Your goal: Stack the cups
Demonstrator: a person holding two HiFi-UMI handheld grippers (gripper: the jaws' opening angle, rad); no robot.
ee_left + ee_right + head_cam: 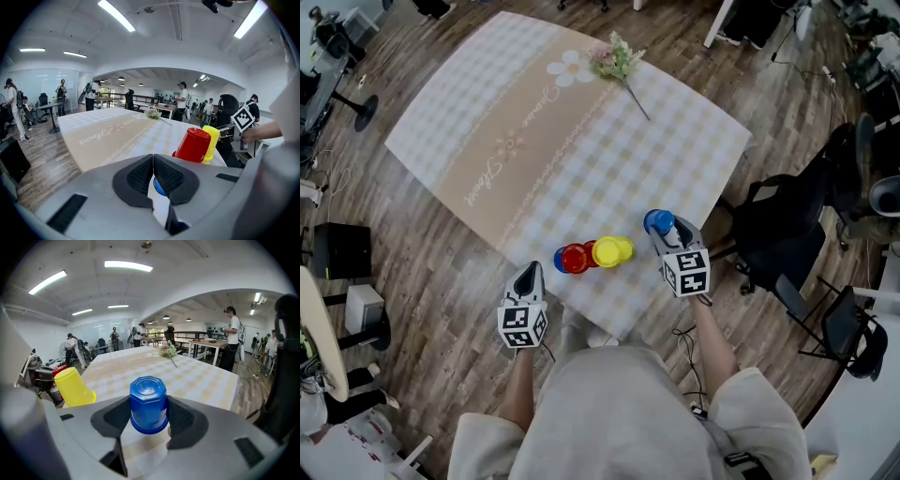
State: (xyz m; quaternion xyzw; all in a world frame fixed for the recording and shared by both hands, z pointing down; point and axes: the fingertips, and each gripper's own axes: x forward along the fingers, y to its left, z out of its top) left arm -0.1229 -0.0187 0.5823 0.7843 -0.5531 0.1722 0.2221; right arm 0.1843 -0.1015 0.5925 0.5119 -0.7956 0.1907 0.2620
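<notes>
Clearly, the right gripper (148,414) has its fingers clamped on a blue cup (148,397), with one dark pad against each side. The cup is upside down, its eight-sided base on top and its rim at the bottom. In the head view this gripper (667,234) and its cup are over the near right part of the counter (469,131), close to the edge. I cannot tell whether the rim touches the cloth (628,178).

The cloth is checked, with a tan band running across it. A yellow cup (610,251) stands upside down a little to the left of the held cup. A red cup (576,258) is right against the yellow cup's left side. A sliver of a second blue cup (559,260) shows at the red one's left.

The left gripper (153,164) has its fingers pressed together with nothing between them. In the head view it hangs off the near edge of the counter, over the wooden floor (441,309), to the near left of the cups. In the left gripper view the red and yellow cups stand beyond the fingers to the right, and a bit of blue shows low behind the fingers.

A sprig of flowers (616,59) lies at the far side of the counter, well apart from the cups.
</notes>
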